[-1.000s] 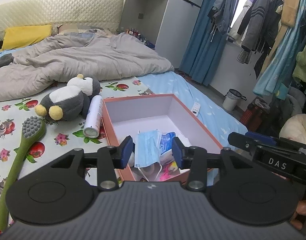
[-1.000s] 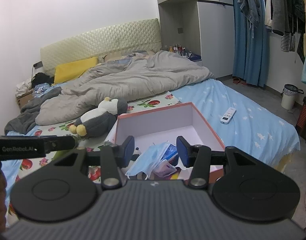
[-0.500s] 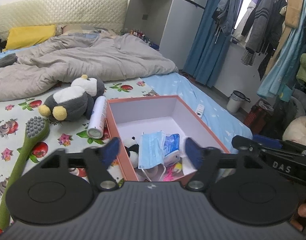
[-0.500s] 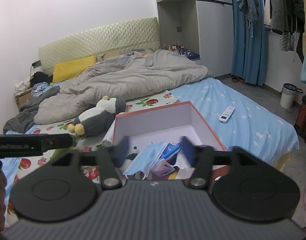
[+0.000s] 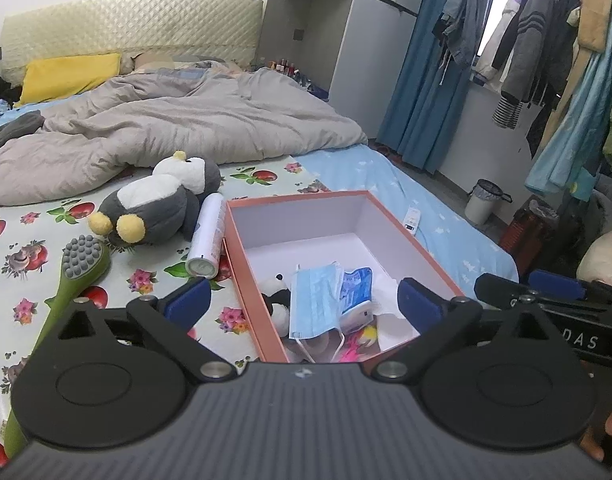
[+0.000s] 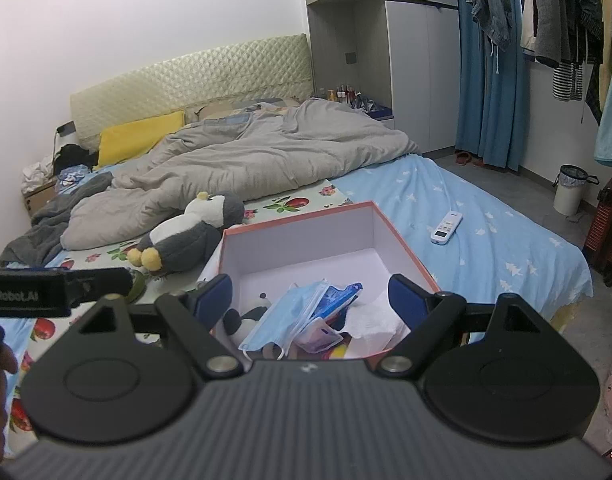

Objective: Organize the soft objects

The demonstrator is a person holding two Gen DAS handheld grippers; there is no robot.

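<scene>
Both tools opening, nothing between jaws: left tool [image 5: 302,300], right tool [image 6: 310,298]. Box [image 5: 409,236] dead ahead, mask [image 5: 315,300] inside. Penguin [image 5: 154,204] on bed, 10 o'clock of box. Next, likely: approach low, pinch plush body centrally, lift clear of can [image 5: 208,236].

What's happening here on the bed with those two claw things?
A person holds a claw in each hand over an open box on the bed, tidying soft things into it. The left claw and right claw are both opening and grip nothing. A face mask and a small panda toy already lie in the box. A plush penguin lies outside, beside it.
</scene>
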